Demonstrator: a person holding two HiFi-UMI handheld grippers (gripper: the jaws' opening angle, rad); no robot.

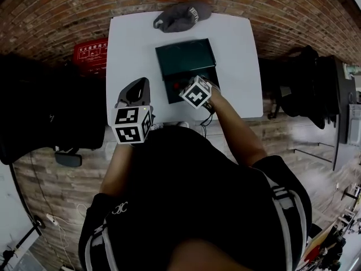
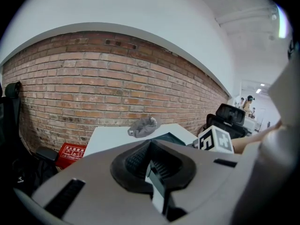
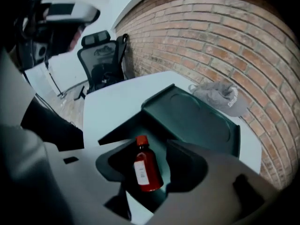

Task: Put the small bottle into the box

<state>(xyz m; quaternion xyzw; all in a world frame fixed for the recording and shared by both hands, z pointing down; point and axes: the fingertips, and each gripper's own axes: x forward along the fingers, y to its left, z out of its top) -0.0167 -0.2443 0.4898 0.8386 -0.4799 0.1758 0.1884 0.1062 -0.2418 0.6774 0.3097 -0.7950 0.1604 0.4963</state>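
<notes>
Two grippers, one box (image 3: pixel 206 125), one small bottle (image 3: pixel 146 171), one cap (image 1: pixel 181 16).
Jaws together and empty, the left gripper (image 2: pixel 150 146) hangs at the counter's (image 1: pixel 130 44) near left corner; the right gripper (image 3: pixel 149 149) gapes wide above the small bottle lying in the box; cap at far edge.

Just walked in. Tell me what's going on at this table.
A person holds a tool in each hand at a white table. The right tool is over the open dark green box, jaws apart. The small red bottle lies in the box between them, apparently not gripped. The left tool is shut and empty, by the table's near edge.
</notes>
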